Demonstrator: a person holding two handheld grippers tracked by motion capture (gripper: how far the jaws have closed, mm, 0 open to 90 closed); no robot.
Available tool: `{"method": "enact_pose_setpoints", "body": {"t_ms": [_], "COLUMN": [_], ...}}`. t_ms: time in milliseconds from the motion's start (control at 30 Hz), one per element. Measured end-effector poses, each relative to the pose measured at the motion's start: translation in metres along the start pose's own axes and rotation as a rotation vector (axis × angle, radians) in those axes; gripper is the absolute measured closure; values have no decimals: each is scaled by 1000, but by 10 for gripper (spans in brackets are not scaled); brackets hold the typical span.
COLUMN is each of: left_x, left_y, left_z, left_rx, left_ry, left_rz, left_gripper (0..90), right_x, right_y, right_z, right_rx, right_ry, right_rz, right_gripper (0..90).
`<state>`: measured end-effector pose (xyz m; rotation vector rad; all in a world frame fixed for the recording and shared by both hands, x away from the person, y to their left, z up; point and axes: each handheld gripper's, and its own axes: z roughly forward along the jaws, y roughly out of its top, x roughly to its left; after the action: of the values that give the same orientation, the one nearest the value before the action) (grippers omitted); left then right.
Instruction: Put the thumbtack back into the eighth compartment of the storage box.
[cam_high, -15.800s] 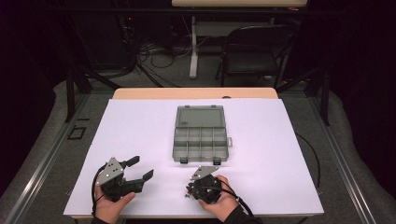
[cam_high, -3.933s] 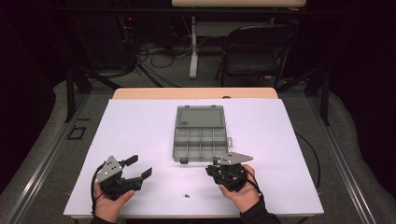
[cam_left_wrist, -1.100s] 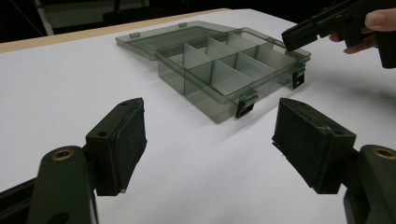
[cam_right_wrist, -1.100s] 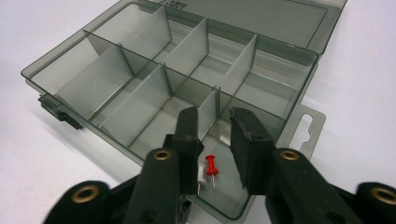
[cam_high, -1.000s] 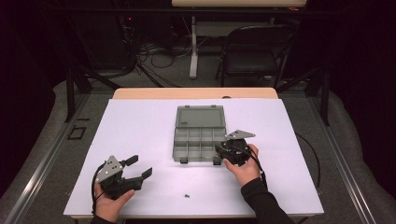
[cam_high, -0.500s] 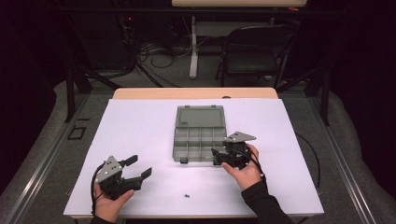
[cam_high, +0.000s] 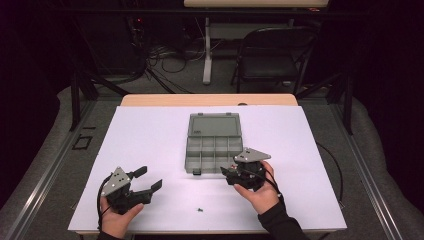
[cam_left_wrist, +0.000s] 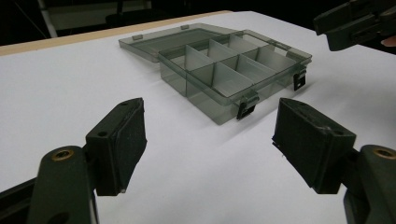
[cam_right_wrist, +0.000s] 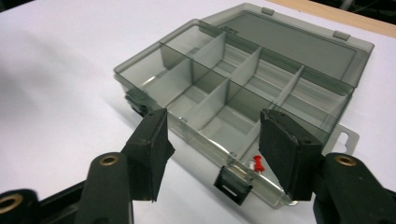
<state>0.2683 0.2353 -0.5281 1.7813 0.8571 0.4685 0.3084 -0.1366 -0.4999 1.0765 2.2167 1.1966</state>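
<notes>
Box: the compartment box (cam_high: 212, 145) is lying mid-table, lid open to the far side, long axis running near-to-far.
Pushpin: a red pushpin (cam_right_wrist: 258, 164) is sitting in the near-right compartment.
Right gripper (cam_high: 235, 172): hovering at the box's near-right corner — jaws just opened, spread, holding nothing.
Screw: a small screw (cam_high: 199, 209) is lying near the table's front edge, between the hands — about as near to either.
Left gripper (cam_high: 148, 178): resting near-left, spread, pointing right toward the box.

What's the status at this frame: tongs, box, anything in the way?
Right tongs just opened, nothing between them, at the organizer box front edge. Red pushpin in near compartment. Left tongs open, idle. Small screw loose on table, clear.
</notes>
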Motion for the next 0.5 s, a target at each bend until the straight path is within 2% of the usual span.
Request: {"method": "enact_pose_setpoints", "body": {"t_ms": [133,500], "left_x": [0,0], "left_y": [0,0], "left_z": [0,0], "left_rx": [1,2], "left_ry": [0,-1], "left_rz": [2,2], "left_gripper": [251,251], "right_x": [7,17], "right_y": [-2,-7], "right_z": [-5,-8], "right_rx": [-19,-26], "right_ry": [25,42], "right_rz": [-2,-19], "right_gripper": [405,395]}}
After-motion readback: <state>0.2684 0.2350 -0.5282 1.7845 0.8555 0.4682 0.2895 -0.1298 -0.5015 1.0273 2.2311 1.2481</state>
